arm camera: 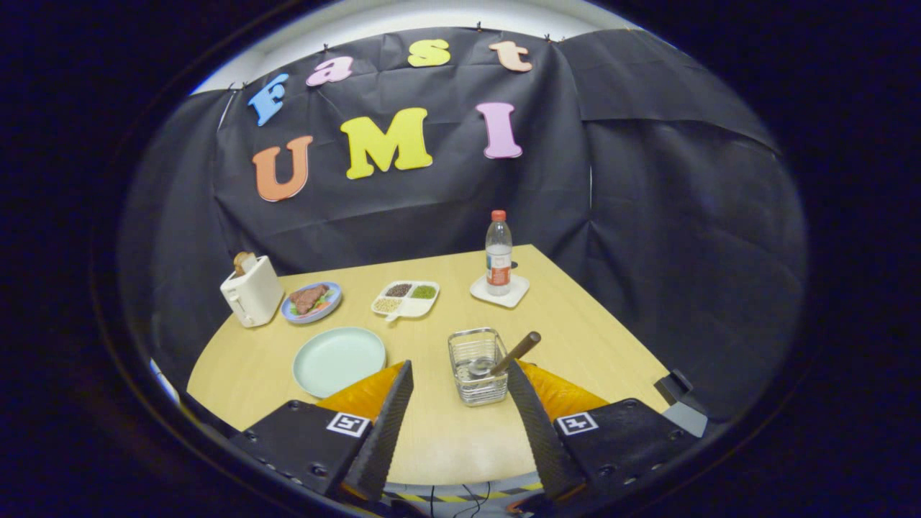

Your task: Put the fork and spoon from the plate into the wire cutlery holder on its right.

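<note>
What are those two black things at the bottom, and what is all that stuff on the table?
They are the two fingers of a gripper, a grabbing tool a person carries. The camera rides on it and looks ahead. The fingers are open and hold nothing. Just ahead of them on the table stands a wire basket with a brown-handled utensil leaning in it. Left of it lies a bare green plate. Farther back are a toaster, a plate of food, a snack tray and a water bottle.
</note>
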### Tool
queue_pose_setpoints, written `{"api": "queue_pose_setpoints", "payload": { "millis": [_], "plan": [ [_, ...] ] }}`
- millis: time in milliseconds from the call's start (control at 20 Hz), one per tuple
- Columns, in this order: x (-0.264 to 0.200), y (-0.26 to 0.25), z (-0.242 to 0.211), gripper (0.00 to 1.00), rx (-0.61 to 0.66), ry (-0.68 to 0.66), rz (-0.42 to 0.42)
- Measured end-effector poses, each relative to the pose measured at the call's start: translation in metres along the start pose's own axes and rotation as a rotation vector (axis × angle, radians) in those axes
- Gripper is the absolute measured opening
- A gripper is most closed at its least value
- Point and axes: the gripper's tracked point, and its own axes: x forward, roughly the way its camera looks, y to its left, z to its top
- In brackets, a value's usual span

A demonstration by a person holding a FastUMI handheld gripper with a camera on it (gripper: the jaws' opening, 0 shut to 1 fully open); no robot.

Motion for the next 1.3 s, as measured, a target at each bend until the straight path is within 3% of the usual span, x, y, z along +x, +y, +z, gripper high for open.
{"api": "queue_pose_setpoints", "payload": {
  "millis": [150, 500, 650, 1300],
  "plan": [
    [-0.013, 0.009, 0.012, 0.94, -0.041, -0.111, -0.008],
    [-0.055, 0.059, 0.040, 0.96, -0.102, -0.390, 0.095],
    [-0.068, 0.075, 0.043, 0.97, -0.145, -0.460, 0.102],
    [-0.082, 0.097, 0.038, 0.95, -0.170, -0.450, 0.100]
  ]
}}
